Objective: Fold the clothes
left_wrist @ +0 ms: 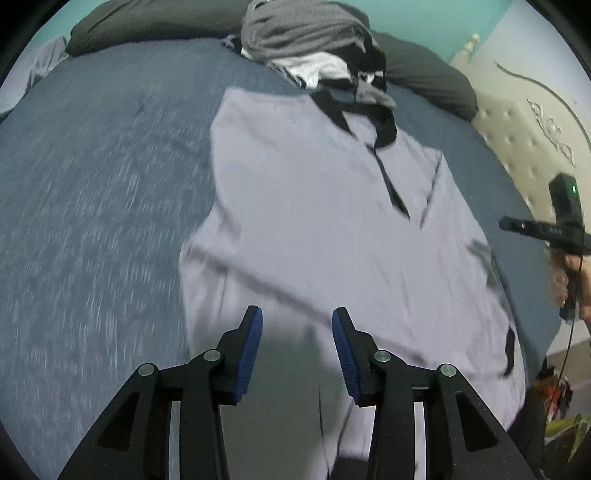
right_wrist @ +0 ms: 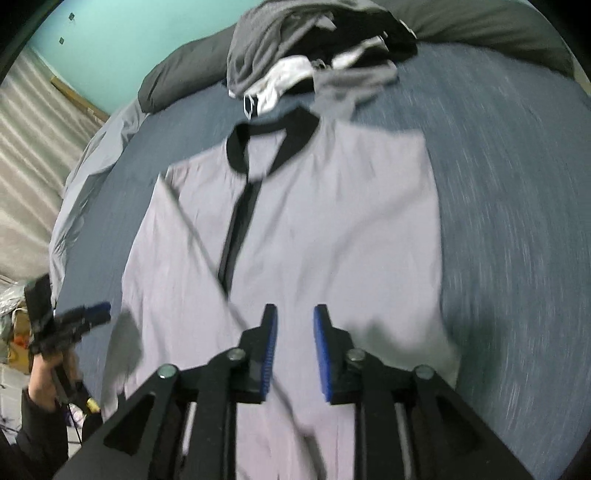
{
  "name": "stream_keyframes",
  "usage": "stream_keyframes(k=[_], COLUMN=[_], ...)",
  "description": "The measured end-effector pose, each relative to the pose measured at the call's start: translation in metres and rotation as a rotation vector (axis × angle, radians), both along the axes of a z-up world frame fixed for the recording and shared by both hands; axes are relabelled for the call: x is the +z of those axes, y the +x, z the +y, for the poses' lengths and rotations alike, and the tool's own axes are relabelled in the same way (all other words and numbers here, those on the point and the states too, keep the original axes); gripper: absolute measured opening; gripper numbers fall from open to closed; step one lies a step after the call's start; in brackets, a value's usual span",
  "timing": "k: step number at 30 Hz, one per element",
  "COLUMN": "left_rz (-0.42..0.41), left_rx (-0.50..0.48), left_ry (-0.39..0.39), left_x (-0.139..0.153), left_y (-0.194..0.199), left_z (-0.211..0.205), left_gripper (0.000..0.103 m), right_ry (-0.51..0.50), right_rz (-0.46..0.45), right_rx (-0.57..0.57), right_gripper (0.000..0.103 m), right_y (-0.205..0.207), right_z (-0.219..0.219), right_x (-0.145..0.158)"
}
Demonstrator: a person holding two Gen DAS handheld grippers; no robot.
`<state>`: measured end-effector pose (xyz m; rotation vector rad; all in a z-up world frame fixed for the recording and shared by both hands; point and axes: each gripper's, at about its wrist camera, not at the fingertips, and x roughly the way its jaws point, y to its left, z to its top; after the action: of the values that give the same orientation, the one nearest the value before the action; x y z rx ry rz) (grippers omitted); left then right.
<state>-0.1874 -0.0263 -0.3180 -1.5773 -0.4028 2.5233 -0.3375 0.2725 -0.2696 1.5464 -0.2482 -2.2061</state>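
A pale lavender shirt (left_wrist: pixel 314 221) (right_wrist: pixel 325 221) with a black collar (right_wrist: pixel 273 133) and a black placket lies spread face up on the blue-grey bed, collar at the far end. One sleeve lies folded diagonally over the body. My left gripper (left_wrist: pixel 297 325) hovers open over the shirt's near hem with nothing between its blue pads. My right gripper (right_wrist: pixel 295 325) is open too, above the lower middle of the shirt, also empty. In the other wrist's view each gripper shows at the side, held by a hand: the right gripper (left_wrist: pixel 554 229) and the left gripper (right_wrist: pixel 99 310).
A heap of grey, white and black clothes (left_wrist: pixel 310 40) (right_wrist: pixel 295 55) lies just beyond the collar, in front of dark pillows (left_wrist: pixel 147 26). A cream tufted headboard (left_wrist: pixel 524 140) stands to the right. Blue-grey bedding (left_wrist: pixel 92 184) stretches on both sides of the shirt.
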Motion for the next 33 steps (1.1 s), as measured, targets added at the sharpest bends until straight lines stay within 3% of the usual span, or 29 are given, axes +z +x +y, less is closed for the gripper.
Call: stream_keyframes(k=[5,12,21,33], left_rz=[-0.081,-0.174,-0.244,-0.300], left_rx=[-0.011,-0.034,-0.013,-0.024], left_ry=[0.015,0.016,0.071,0.148], left_x=[-0.005,-0.018,-0.035,-0.054], left_y=[0.048,0.103,0.139,0.166], left_z=[-0.005,-0.001,-0.012,-0.013], left_gripper=[0.047,0.052,0.055,0.056], right_ry=[0.003,-0.003,0.016,-0.020], right_rz=[-0.059,-0.114,-0.213,-0.323], right_rx=[-0.031,-0.071,-0.087,-0.077], right_gripper=[0.027,0.039,0.051,0.053], right_y=[0.059,0.123,0.176,0.206], right_z=[0.031,0.064,0.084,0.087], right_x=[-0.014,-0.021,-0.042,-0.065])
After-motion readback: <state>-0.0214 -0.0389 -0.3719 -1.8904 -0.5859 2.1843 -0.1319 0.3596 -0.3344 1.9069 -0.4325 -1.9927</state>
